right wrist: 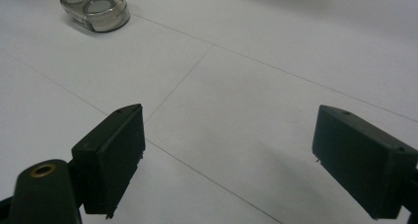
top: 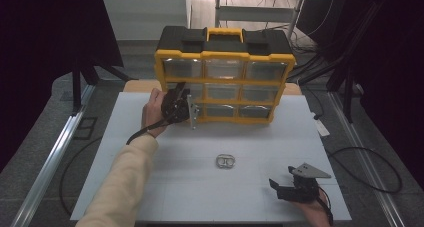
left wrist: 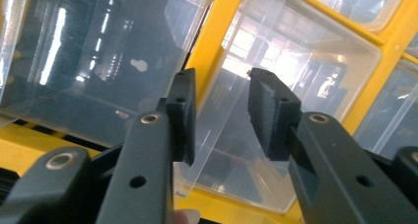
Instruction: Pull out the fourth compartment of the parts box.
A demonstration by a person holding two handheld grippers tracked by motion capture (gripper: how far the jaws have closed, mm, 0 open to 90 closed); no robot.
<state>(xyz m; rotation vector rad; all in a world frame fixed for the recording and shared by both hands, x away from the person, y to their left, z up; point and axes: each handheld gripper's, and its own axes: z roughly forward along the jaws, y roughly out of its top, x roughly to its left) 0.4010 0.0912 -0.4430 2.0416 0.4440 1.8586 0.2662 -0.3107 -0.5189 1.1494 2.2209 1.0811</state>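
Evidently the work in hand is one clear drawer (left wrist: 276,135) of the yellow organizer (top: 224,80), the one straight ahead of the left gripper (left wrist: 221,116). It is thin see-through plastic — light, stiff enough to slide but easy to crack or bow under a hard squeeze, and glossy, so the pads may slip. Its thin front wall stands between the jaws, which are partly closed around it with a gap showing on each side; I judge them not yet pressing. The best hold looks to be that front lip, taken squarely and pulled straight back toward the hand. The drawer is colourless and shiny, throwing window reflections, and framed by yellow bars, with another drawer just to the gripper's left. The right gripper (right wrist: 226,160) hangs wide open over the white table (top: 150,187), holding nothing — a small clear two-ringed piece (right wrist: 96,8) lies well ahead of it, to its left.
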